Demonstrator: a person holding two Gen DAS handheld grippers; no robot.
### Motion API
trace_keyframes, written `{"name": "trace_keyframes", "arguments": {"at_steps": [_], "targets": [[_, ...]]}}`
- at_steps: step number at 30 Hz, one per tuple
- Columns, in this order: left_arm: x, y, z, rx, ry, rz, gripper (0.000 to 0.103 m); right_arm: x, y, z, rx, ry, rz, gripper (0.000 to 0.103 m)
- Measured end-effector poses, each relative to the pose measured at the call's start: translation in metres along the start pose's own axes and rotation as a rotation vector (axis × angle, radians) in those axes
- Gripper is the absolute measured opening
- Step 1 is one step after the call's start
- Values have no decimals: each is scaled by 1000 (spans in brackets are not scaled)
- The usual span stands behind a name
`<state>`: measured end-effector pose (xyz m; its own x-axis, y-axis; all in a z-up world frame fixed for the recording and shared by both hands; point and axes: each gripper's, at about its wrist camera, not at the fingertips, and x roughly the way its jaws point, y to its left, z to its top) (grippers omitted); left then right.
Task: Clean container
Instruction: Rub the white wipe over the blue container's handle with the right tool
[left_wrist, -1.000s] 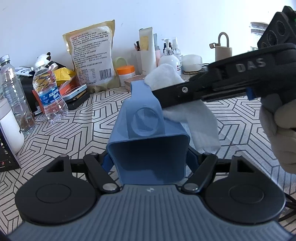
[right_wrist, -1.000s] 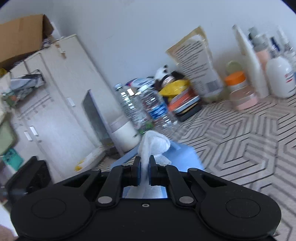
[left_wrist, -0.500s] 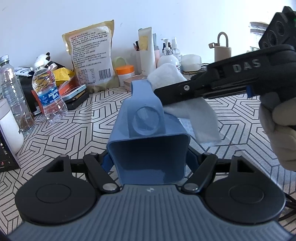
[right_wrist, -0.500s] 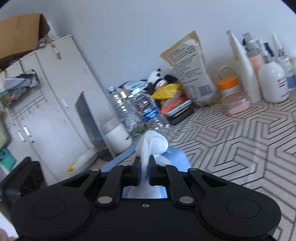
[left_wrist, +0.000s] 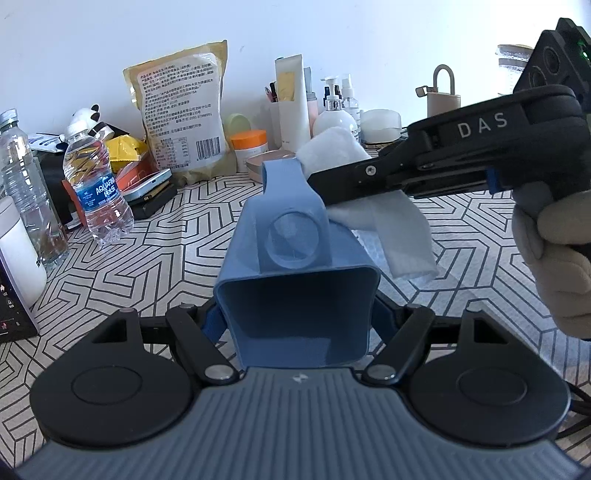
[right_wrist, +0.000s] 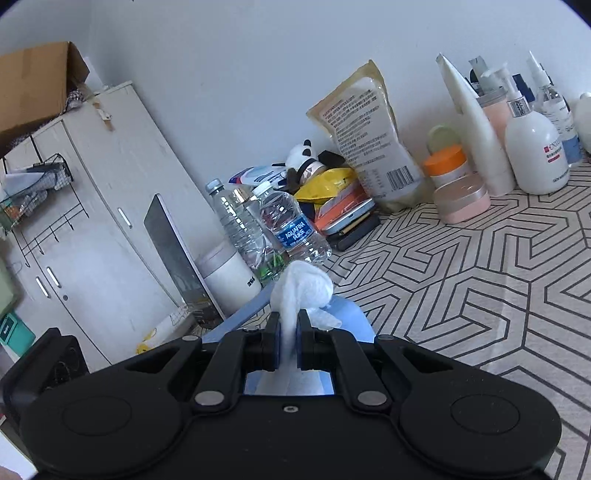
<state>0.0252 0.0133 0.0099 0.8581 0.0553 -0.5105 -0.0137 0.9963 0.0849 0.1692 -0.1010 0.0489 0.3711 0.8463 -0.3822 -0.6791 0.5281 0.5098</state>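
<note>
Blue plastic, matt and free of visible marks, makes up the container (left_wrist: 295, 280), which the left wrist view shows lying on its side with its squared open mouth toward the camera and a tab-like handle with a round recess on its upper face. The left gripper (left_wrist: 297, 325) is closed on the container, one finger against each side wall just behind the mouth, holding it above the patterned tablecloth (left_wrist: 155, 266). To the container's right, the right gripper (left_wrist: 314, 181) reaches in, carried by a gloved hand (left_wrist: 554, 258); its closed jaws pinch a white wipe (left_wrist: 388, 225), the bunched end pressed against the far tip of the handle and the loose tail hanging beside the container's right wall. Beyond the container stand a water bottle (left_wrist: 99, 192), a printed pouch (left_wrist: 181, 118) and assorted toiletries. In the right wrist view, the wipe (right_wrist: 301, 291) bulges from between the narrowly set fingers, clamped at its waist, and the container (right_wrist: 347, 317) shows as a blue surface directly beneath and ahead of it; whether wipe and plastic touch cannot be told here. Judgement: wiping is under way on the outer upper surface near the handle. The interior, the side walls and the underside appear unattended at present, so most of the task remains.
</note>
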Motion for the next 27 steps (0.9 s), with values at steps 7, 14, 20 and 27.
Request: {"name": "trace_keyframes", "arguments": {"at_steps": [7,14,20,27], "targets": [[3,0,2,-3,7,4,75,2,3,-4,14,48,115,7],[2,-2,1,-3,5,4,75,2,4,-5,19,58,132,7],[1,-4,1,0,2,4,75,-2,-1,-1,14,9,24,7],[1,-4,0,-4,7,7,75,-3,-1,-1,-4,7,-6,7]]}}
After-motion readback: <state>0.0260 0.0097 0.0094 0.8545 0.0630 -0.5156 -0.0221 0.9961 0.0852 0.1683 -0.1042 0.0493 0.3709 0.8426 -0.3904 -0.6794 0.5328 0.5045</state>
